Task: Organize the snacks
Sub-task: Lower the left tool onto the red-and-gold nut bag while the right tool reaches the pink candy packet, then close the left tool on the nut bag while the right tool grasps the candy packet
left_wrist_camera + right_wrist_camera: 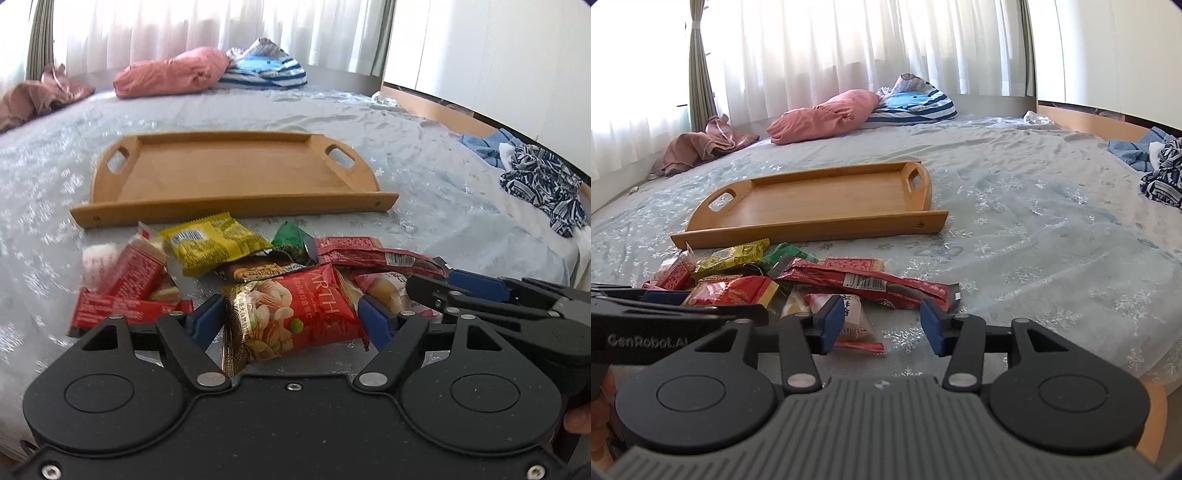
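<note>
The snacks lay in a loose heap on the bed [1015, 229], on a pale blue sheet patterned with snowflakes, just in front of the near rail of an empty wooden tray [236, 206] with cut-out handles at both ends. Nearest the left tool [291, 317] was a glossy red and gold nut packet [291, 310] printed with almonds and green peas; it sat between the tool's blue pads, which stood apart on either side without pressing it. Behind it lay a crinkled yellow packet [214, 247] with a barcode, a small green wrapper [291, 240], a long dark red bar wrapper [868, 284] stretching to the right, and several red bar wrappers [125, 280] piled at the left. A pale pink and white pouch [855, 321] with red lettering rested beside the left pad of the right tool [882, 323], whose jaws were spread with only sheet between them. Crumpled pink bedding [823, 120] and a blue striped bundle [916, 105] lay well beyond the tray, near the white curtains [849, 48].
</note>
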